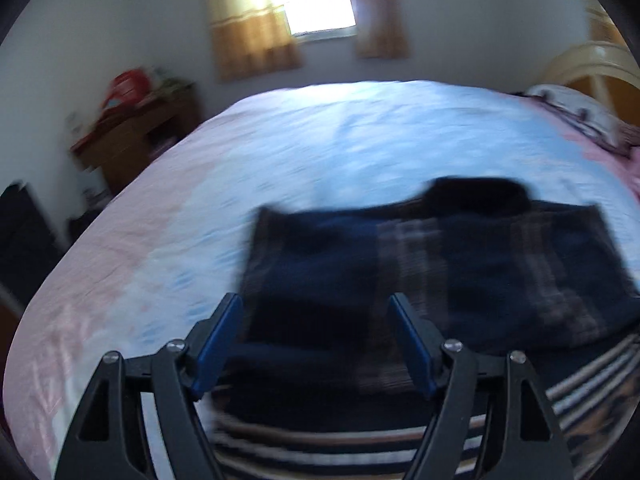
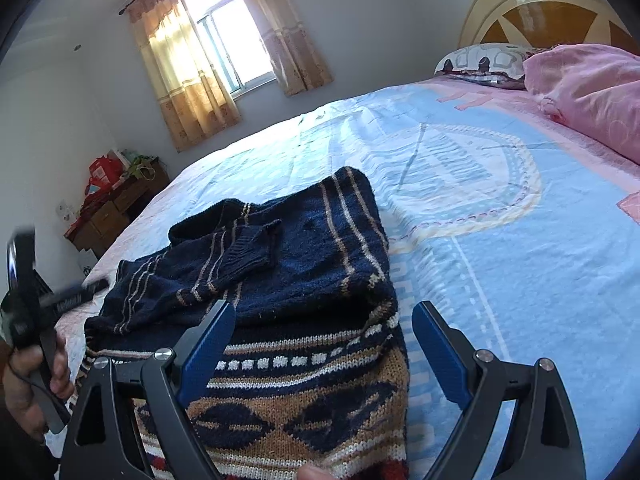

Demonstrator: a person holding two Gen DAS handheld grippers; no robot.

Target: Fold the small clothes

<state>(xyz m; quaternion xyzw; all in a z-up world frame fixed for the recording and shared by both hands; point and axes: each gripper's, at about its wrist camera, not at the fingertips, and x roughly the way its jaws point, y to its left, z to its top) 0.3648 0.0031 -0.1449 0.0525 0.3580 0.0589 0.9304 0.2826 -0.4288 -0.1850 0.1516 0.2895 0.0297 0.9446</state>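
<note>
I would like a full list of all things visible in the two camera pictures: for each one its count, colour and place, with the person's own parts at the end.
sweater: one, navy with tan and white patterns, partly folded, on the near part of the bed
bed sheet: one, light blue and pink, covers the bed
pillow: one, white with a grey pattern, at the headboard
pink quilt: one, far right on the bed
headboard: one, cream and brown
curtains: two, tan, beside the window
window: one, bright, far wall
cabinet: one, brown, left of the bed, red items on top
left gripper: black, blue pads, open above the sweater
right gripper: black, blue pads, open over the sweater's right edge
hand: one, holds the left gripper's handle
</note>
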